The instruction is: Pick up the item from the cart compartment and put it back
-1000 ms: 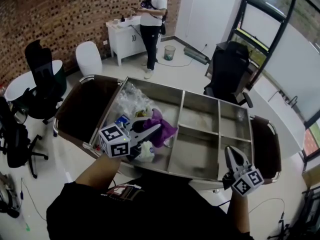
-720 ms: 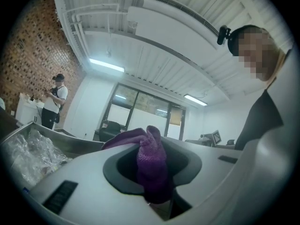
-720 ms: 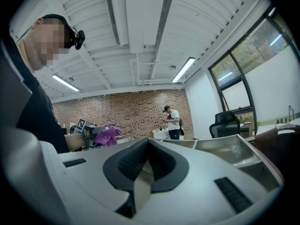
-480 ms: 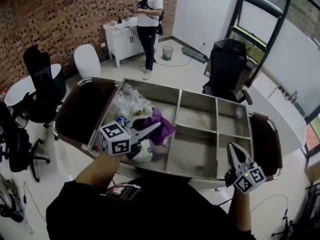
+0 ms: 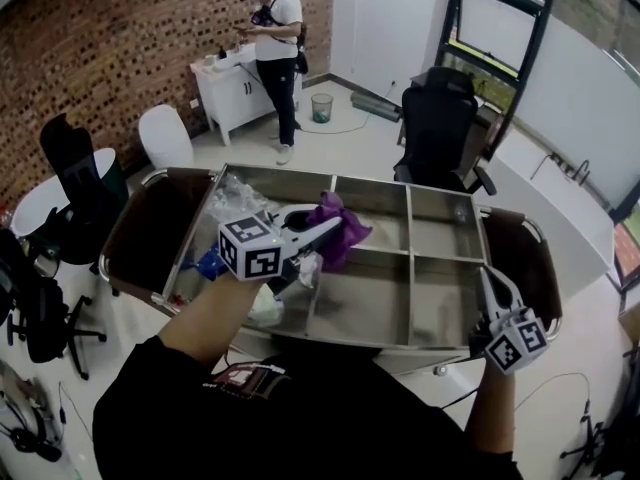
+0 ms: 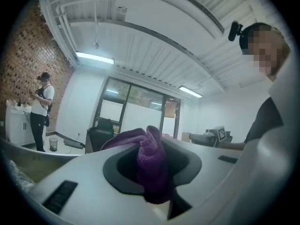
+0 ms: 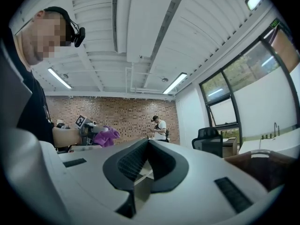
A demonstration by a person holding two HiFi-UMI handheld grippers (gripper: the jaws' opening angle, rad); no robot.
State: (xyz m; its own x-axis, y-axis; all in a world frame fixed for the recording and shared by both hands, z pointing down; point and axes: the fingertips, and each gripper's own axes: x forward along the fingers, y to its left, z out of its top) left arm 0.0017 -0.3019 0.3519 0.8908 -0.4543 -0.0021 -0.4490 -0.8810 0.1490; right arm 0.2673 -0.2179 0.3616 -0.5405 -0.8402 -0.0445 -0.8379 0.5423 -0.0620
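Observation:
A purple cloth (image 5: 342, 230) hangs above the steel cart (image 5: 408, 345), over the divider between the left compartment and the middle ones. My left gripper (image 5: 333, 227) is shut on it. In the left gripper view the cloth (image 6: 151, 165) is bunched between the two jaws. The right gripper view shows the same cloth (image 7: 106, 135) at a distance on the left. My right gripper (image 5: 494, 286) is held over the cart's front right corner. Its jaws meet with nothing between them (image 7: 147, 143).
The cart's left compartment holds clear plastic bags (image 5: 236, 201), a blue item (image 5: 208, 264) and a white item (image 5: 266, 306). A person (image 5: 270, 38) stands by a white cabinet (image 5: 226, 90) at the back. Black chairs (image 5: 437, 120) stand behind and left of the cart.
My left gripper has risen and moved right with the purple cloth, out of the left compartment. The right gripper has stayed near the cart's front right corner.

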